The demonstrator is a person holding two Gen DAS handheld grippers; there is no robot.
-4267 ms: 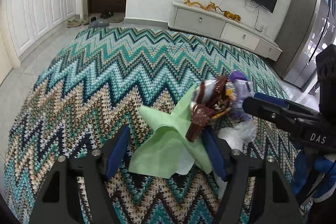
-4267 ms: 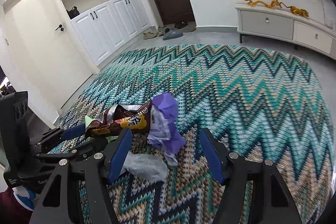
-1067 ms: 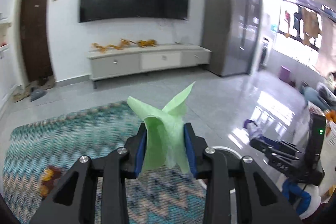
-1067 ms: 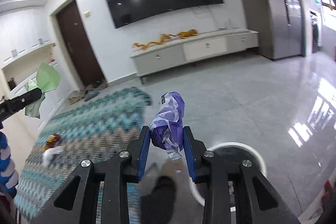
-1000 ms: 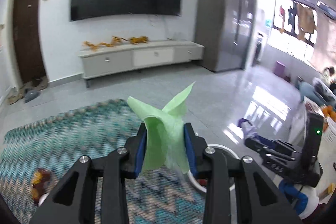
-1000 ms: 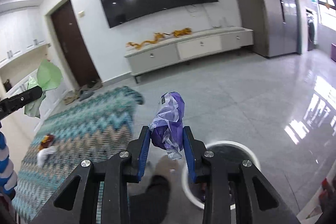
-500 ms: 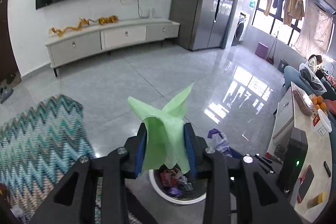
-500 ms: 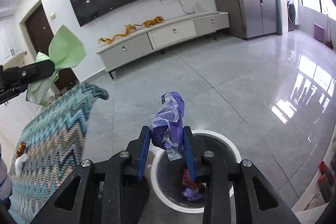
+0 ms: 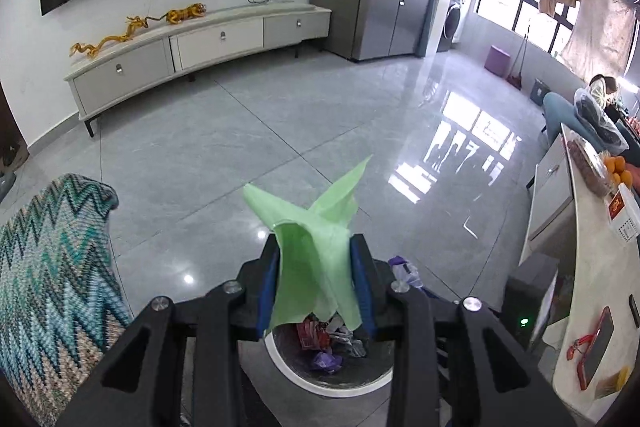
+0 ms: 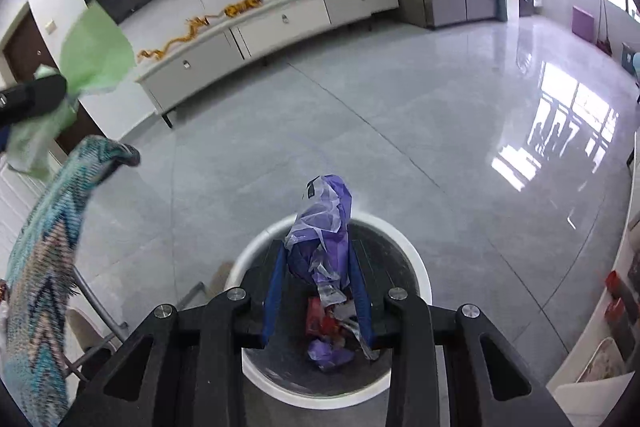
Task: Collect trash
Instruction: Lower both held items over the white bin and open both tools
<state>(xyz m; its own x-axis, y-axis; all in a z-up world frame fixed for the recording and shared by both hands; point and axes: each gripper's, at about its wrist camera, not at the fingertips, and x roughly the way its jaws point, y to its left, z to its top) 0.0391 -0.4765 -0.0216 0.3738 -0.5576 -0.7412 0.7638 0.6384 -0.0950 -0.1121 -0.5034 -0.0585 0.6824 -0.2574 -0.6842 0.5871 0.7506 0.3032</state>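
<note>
My left gripper (image 9: 316, 279) is shut on a crumpled green paper (image 9: 316, 239) and holds it above the near rim of a round white trash bin (image 9: 288, 367). The bin holds red and purple wrappers. My right gripper (image 10: 318, 283) is shut on a purple plastic wrapper (image 10: 320, 227) and holds it right over the same bin (image 10: 256, 251). In the right wrist view the left gripper's green paper (image 10: 96, 55) shows at the upper left. In the left wrist view the purple wrapper (image 9: 402, 269) peeks out beside my right finger.
A zigzag-patterned blanket (image 9: 44, 267) covers the table edge at the left, with a chair frame (image 10: 96, 311) below it. A glossy grey tile floor (image 9: 320, 131) spreads ahead. A low TV cabinet (image 9: 192, 55) lines the far wall. A white counter (image 9: 592, 287) stands at the right.
Both grippers have swung from the blanket-covered table to the bin, each carrying its trash. In the last half second they dropped closer over the bin.
</note>
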